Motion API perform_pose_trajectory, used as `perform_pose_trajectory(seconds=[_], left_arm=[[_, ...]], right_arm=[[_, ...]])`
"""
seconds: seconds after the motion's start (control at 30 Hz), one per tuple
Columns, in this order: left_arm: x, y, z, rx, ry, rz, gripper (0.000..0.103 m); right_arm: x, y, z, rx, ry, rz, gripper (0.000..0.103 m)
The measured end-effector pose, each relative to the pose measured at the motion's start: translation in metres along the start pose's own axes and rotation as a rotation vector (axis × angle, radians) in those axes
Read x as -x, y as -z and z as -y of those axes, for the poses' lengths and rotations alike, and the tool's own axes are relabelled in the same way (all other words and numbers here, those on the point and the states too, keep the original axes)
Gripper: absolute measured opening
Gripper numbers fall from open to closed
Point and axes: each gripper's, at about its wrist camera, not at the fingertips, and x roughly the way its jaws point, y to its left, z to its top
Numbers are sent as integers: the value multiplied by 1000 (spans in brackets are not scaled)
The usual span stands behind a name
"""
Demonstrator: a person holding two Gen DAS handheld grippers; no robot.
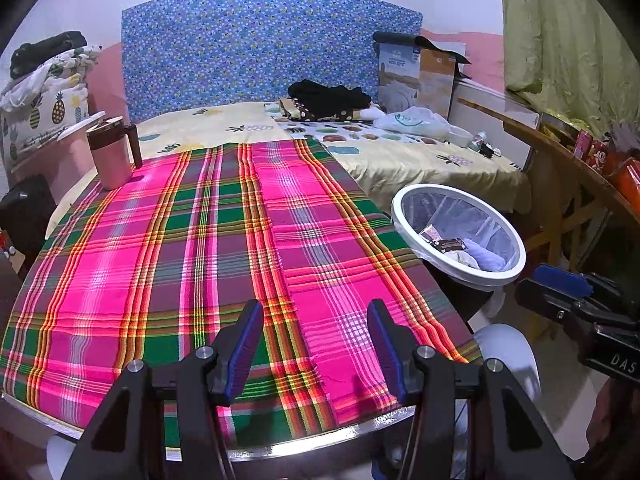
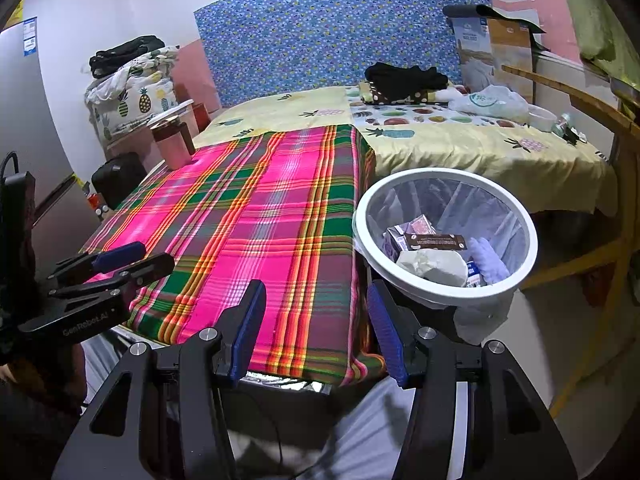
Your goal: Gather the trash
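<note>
A white waste bin (image 2: 516, 208) (image 1: 400, 208) lined with a clear bag stands off the table's right edge. Inside lie a brown wrapper (image 2: 436, 242), a crumpled pale wad (image 2: 434, 266), a purple-white carton and a lilac piece (image 2: 488, 260). My left gripper (image 1: 316, 340) hovers open over the near edge of the plaid-covered table (image 1: 180, 240), nothing between its blue pads. My right gripper (image 2: 316, 328) is open too, over the table's near right corner, just left of the bin, empty. Each gripper appears at the edge of the other's view.
A pink mug with a dark lid (image 1: 112, 156) stands at the table's far left corner. Behind is a bed (image 1: 420, 156) with black clothes, a plastic bag and small items. A wooden rack (image 1: 560, 152) stands right of the bin. A person's grey-clad legs (image 2: 360, 440) are below.
</note>
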Motion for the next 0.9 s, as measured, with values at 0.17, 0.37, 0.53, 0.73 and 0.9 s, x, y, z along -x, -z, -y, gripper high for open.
perform_pose_trajectory(seconds=[0.17, 0.37, 0.53, 0.73, 0.9], left_arm=[[1, 0, 0, 1, -2, 2, 54], [1, 1, -1, 3, -1, 0, 54], [2, 1, -3, 6, -4, 0, 54], [2, 1, -3, 6, -2, -1, 54], [1, 2, -4, 8, -2, -2, 54]], right_arm=[[0, 0, 0, 1, 0, 1, 54], [0, 0, 0, 1, 0, 0, 54], [0, 0, -1, 1, 0, -1, 54], [0, 0, -2, 1, 0, -2, 54], [0, 0, -2, 2, 0, -2, 54]])
